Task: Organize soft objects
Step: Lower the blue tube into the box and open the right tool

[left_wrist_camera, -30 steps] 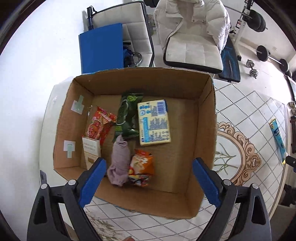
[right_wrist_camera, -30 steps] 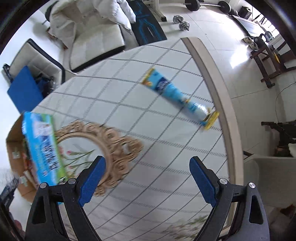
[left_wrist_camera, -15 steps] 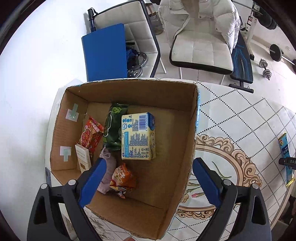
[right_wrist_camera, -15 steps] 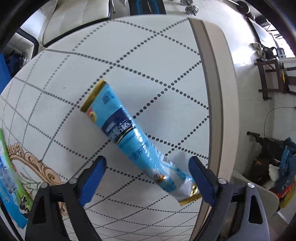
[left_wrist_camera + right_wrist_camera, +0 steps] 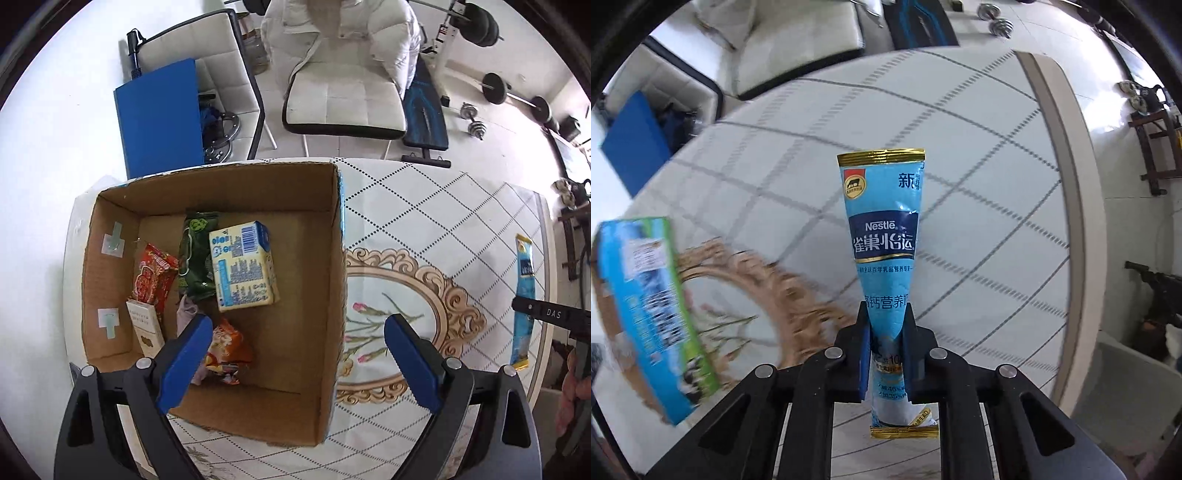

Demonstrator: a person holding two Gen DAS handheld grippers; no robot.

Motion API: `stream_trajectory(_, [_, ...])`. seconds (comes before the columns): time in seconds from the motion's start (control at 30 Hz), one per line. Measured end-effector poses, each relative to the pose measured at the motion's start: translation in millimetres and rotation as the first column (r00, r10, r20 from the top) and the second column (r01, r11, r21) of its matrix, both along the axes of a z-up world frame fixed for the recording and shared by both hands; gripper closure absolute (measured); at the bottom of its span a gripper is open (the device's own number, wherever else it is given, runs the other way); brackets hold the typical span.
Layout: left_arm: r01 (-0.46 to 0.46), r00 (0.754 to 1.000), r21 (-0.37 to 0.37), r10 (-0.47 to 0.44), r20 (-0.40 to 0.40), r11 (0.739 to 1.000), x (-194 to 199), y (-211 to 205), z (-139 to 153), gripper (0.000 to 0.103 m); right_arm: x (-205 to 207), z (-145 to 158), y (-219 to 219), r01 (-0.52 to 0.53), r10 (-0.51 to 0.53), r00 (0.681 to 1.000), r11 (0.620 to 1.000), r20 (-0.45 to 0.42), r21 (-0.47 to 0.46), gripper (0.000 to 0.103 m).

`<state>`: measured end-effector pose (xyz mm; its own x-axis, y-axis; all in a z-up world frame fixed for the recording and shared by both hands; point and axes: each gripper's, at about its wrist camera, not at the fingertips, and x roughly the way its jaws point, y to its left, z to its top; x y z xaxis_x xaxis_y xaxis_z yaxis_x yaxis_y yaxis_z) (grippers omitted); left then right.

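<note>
blue sachet pinched by right hand-held gripper (left gapes over box rim).

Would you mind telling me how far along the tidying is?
Done: several snack packs and a carton lie in the cardboard box. In hand: the right gripper is shut on the blue sachet. Left: putting it in the box; the left gripper hangs open above.

Glossy foil-plastic sachet, matt corrugated cardboard box, smooth shiny patterned tablecloth.

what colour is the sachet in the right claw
Light blue with gold ends, on the Nestle sachet; clearest in the right wrist view.
</note>
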<state>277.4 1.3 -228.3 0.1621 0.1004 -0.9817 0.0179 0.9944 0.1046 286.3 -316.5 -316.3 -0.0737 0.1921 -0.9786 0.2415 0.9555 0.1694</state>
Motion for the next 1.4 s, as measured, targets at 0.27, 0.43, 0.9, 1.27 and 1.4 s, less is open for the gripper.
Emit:
stream_trajectory(0.27, [0.062,0.998,-0.063,-0.062,0.004,0.996,-27.3,51.3,36.8,0.008,-39.5,108.4,132.7,-0.068,0.033,0.983,0.979,0.181,0.192,0.088])
stream_trajectory(0.43, [0.058,0.998,-0.037,-0.056,0.035,0.998,-27.6,97.0,49.5,0.008,-35.4,126.9,222.0,-0.117,0.068,0.974,0.968,0.214,0.224,0.088])
stream_trajectory(0.9, [0.004,1.000,-0.085,-0.003,0.015,0.996,-6.6,162.8,12.3,0.008,3.2,54.8,298.8,-0.123,0.113,0.985,0.990,0.132,0.073,0.088])
stream_trajectory(1.27, [0.002,1.000,-0.076,0.000,0.023,0.997,2.9,171.7,3.0,0.004,9.8,44.3,306.4,-0.131,0.130,0.984,0.991,0.118,0.000,0.080])
stream_trajectory(1.4, [0.007,0.999,-0.071,-0.005,0.034,0.997,4.0,173.0,6.8,0.004,7.4,56.9,309.8,-0.148,0.148,0.977,0.989,0.151,-0.014,0.045])
